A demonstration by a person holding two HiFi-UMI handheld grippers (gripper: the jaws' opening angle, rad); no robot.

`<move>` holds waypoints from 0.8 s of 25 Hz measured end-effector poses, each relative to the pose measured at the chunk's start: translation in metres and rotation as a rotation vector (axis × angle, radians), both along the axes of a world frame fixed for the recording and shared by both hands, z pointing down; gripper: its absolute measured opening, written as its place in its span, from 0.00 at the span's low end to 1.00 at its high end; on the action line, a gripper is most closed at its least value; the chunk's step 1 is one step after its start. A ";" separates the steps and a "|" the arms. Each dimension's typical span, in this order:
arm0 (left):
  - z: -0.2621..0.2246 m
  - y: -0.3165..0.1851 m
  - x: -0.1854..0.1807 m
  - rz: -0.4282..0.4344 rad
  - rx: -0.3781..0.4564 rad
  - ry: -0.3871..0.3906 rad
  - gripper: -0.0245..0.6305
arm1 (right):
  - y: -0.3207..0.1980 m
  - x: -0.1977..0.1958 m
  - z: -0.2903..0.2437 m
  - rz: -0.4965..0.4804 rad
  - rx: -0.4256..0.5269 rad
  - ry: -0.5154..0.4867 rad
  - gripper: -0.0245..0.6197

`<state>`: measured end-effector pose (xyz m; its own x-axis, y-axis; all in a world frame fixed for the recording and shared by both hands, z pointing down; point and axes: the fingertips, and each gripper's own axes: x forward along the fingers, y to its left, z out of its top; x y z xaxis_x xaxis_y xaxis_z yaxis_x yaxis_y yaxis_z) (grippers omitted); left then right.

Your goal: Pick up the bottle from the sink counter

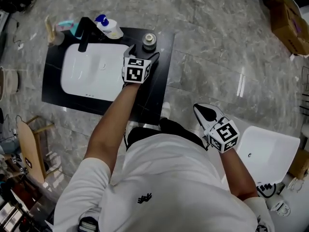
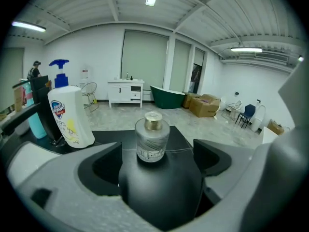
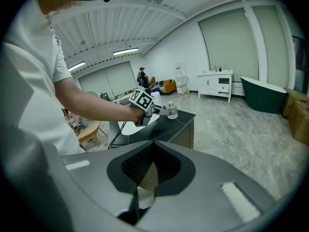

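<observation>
A small glass bottle (image 1: 149, 41) with a gold cap stands upright at the far right of the black sink counter (image 1: 155, 98). My left gripper (image 1: 144, 53) reaches over the counter right in front of it, jaws wide open. In the left gripper view the bottle (image 2: 152, 140) stands centred just ahead of the two spread jaws, and neither pad touches it. My right gripper (image 1: 199, 108) hangs off the counter near my right hip. In its own view the right gripper (image 3: 153, 144) has its tips together and holds nothing.
A white basin (image 1: 91, 71) is set in the counter behind a black faucet (image 1: 85, 33). A white soap pump bottle (image 1: 108, 27) stands beside the faucet, left of the small bottle. On the floor are another white basin (image 1: 268, 153), a cardboard box (image 1: 289, 18) and a wooden stool (image 1: 29, 149).
</observation>
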<state>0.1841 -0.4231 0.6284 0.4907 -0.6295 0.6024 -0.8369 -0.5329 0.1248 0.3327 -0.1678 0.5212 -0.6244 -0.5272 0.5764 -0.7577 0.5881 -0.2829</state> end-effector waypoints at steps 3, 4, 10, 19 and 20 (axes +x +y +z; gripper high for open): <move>0.011 -0.019 0.004 -0.036 0.004 0.005 0.75 | -0.003 0.019 0.007 0.021 -0.026 0.008 0.06; 0.014 -0.025 0.006 -0.043 0.009 0.008 0.75 | -0.004 0.025 0.009 0.030 -0.033 0.009 0.06; 0.029 -0.057 0.019 -0.058 0.027 -0.005 0.75 | -0.008 0.047 0.023 0.063 -0.067 0.009 0.06; 0.040 -0.080 0.032 -0.074 0.040 -0.028 0.68 | -0.018 0.070 0.033 0.089 -0.090 0.012 0.06; 0.039 -0.081 0.033 -0.073 0.047 -0.030 0.63 | -0.019 0.072 0.034 0.092 -0.091 0.012 0.06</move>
